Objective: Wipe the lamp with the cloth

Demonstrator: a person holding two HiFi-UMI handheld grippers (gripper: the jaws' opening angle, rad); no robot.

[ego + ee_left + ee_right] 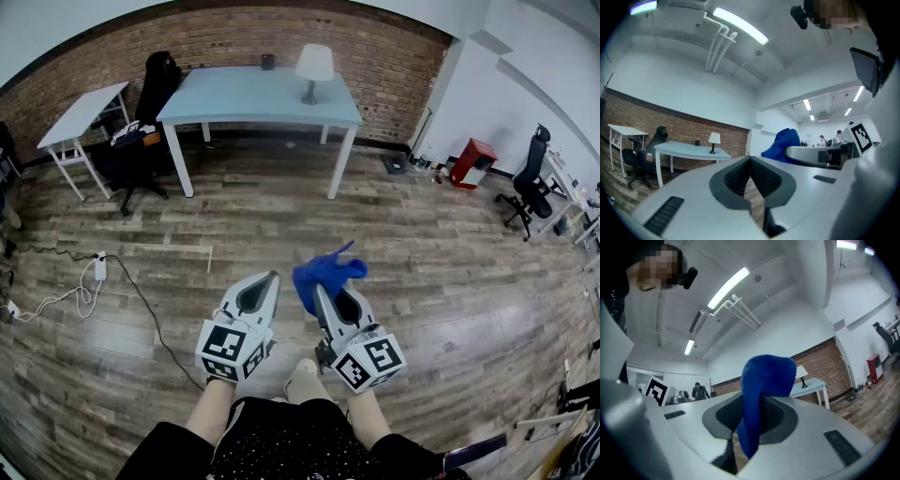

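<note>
Head view puts the lamp [315, 67] straight ahead and well apart from both tongs, across a stretch of wooden floor [422, 253]. It stands upright on the right rear part of the desk [234, 98], close to the brick wall [394, 56]. Its long axis is vertical, with the shade above a thin stem and base.

The right tongs [321, 292] are clamped on the blue cloth [326, 272], which bunches up above the tips and hangs down between the jaws. They sit almost in line with the lamp. The left tongs [271, 278] are just beside them, a little off that line, closed at the tips with nothing between them.

Neither arm can reach from here, I judge. The coming move calls for walking forward to the desk and bringing the cloth-carrying right side to the shade. The left side is free to steady the base.
</note>
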